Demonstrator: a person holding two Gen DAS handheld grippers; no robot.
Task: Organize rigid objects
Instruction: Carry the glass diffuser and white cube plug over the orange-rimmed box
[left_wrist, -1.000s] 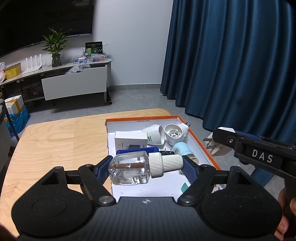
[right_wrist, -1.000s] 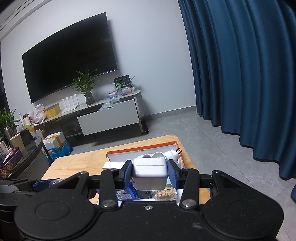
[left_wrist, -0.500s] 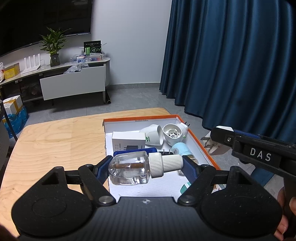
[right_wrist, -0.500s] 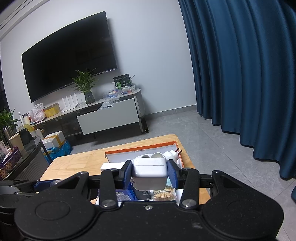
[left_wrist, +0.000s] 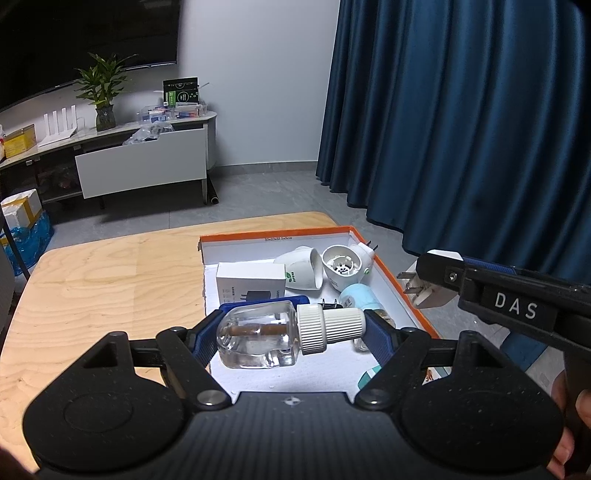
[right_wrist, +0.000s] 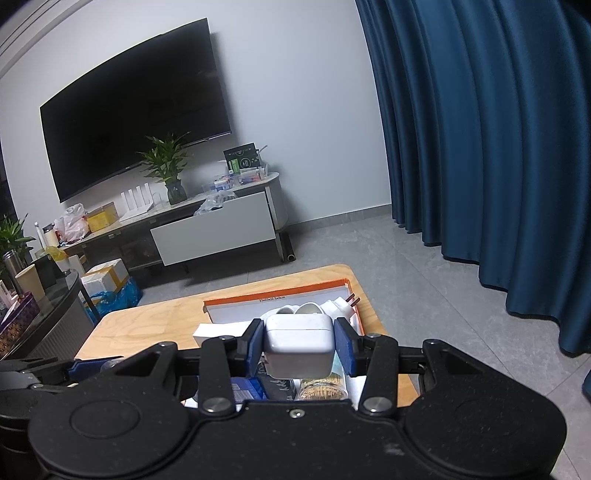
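Curtains (left_wrist: 461, 129) of deep blue hang along the right side of the room, and a dark television (right_wrist: 133, 129) fills the wall above a low media cabinet (right_wrist: 214, 229) with a potted plant (right_wrist: 166, 166) on it. Nearer, a light wooden table (left_wrist: 92, 288) carries an orange-rimmed box (left_wrist: 399, 280) with a white floor. Inside the box lie a white carton (left_wrist: 251, 280), a white cup-shaped housing (left_wrist: 303, 266) on its side, a round white plug-in unit (left_wrist: 345, 264) and a pale blue cylinder (left_wrist: 360, 297).

The left gripper (left_wrist: 291, 332) hovers over the near part of the box, its blue pads pressed on the two ends of a clear glass bottle (left_wrist: 258, 339) with a ribbed white cap (left_wrist: 328, 325), held lying crosswise. The right gripper (right_wrist: 299, 345) is clamped on a white charger block (right_wrist: 299, 341) above the box's near right side; in the left wrist view the block's metal prongs (left_wrist: 408, 284) point toward the box's right rim. A person's fingers (left_wrist: 569, 435) show at the right gripper's handle.
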